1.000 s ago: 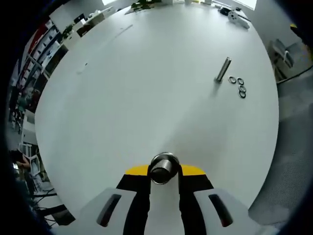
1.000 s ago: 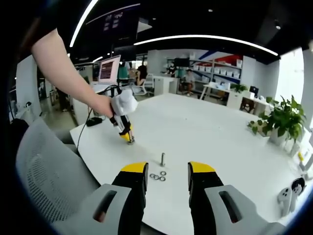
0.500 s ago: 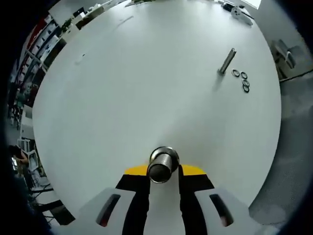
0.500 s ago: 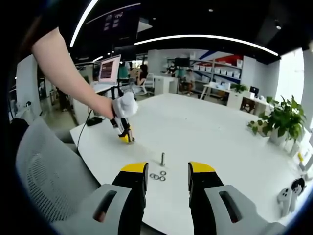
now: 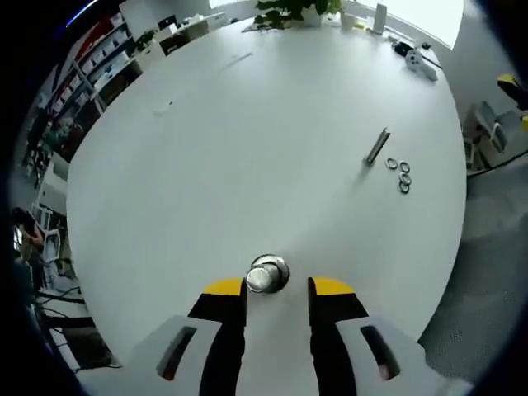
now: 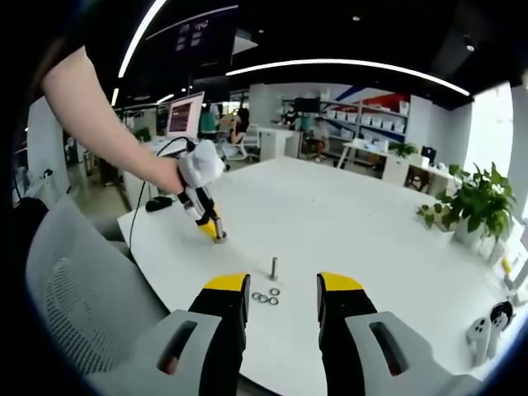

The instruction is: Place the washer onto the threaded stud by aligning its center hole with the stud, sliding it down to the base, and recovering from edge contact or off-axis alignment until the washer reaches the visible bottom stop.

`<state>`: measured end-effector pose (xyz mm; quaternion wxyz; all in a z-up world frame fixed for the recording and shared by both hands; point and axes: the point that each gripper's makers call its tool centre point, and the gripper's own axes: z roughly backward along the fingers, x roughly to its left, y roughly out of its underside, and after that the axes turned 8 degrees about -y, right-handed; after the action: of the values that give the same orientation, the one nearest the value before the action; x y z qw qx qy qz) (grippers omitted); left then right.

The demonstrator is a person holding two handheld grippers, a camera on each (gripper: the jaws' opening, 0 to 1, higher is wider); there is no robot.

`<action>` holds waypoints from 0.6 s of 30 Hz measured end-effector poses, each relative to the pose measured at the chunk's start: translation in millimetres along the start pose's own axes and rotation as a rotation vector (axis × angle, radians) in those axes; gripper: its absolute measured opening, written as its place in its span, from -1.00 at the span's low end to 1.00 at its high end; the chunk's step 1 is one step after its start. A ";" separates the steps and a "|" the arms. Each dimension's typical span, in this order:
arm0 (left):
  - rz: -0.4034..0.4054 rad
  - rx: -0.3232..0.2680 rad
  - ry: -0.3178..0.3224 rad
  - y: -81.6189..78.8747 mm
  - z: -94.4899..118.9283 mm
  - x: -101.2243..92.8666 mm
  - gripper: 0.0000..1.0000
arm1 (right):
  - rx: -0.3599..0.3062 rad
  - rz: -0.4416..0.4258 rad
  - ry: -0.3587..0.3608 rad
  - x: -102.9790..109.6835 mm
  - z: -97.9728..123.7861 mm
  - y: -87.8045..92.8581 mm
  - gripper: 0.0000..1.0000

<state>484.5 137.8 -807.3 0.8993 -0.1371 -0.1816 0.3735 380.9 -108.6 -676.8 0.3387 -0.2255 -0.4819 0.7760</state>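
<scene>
Steel stud upright, washers tiny, blurred

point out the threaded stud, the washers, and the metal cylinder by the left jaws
threaded stud (image 6: 273, 268), right gripper view, mid-shaft
washers (image 5: 399, 176), left gripper view, middle ring
metal cylinder (image 5: 266, 275), left gripper view, top face

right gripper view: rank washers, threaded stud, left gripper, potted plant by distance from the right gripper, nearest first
1. washers: on the table just ahead of the right gripper, between its open jaws.
2. threaded stud: upright, just beyond the washers.
3. left gripper: farther, ahead and to the left, near the table edge.
4. potted plant: farthest, at the far right table edge.
</scene>
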 end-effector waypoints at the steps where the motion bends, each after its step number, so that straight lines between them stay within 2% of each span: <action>1: 0.006 -0.014 -0.002 0.1 4.6 -0.6 -0.43 | 0.002 -0.001 -0.003 0.5 -0.3 0.4 -0.30; 2: 0.014 -0.025 -0.004 -0.5 7.0 -0.6 -0.42 | 0.004 -0.001 -0.005 0.8 -0.7 0.7 -0.30; 5: 0.114 -0.074 0.012 -1.5 19.1 -4.0 -0.46 | 0.010 -0.003 -0.010 1.5 -1.4 1.9 -0.30; 8: 0.103 -0.101 -0.030 1.1 26.4 2.3 -0.45 | 0.016 -0.007 -0.012 1.7 -1.6 3.5 -0.30; 11: 0.140 -0.107 -0.038 5.8 29.6 6.3 -0.39 | 0.028 0.001 -0.022 4.2 -3.2 5.3 -0.30; 14: 0.212 -0.146 -0.042 3.7 38.4 8.8 -0.37 | 0.044 0.014 -0.037 7.6 -4.8 7.6 -0.30; 18: 0.231 -0.195 -0.063 1.9 53.8 11.8 -0.37 | 0.052 0.018 -0.050 10.0 -6.1 8.5 -0.30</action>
<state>467.9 153.6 -757.1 0.8266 -0.2322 -0.2281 0.4592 375.7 -100.1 -687.4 0.3255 -0.2013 -0.4680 0.7966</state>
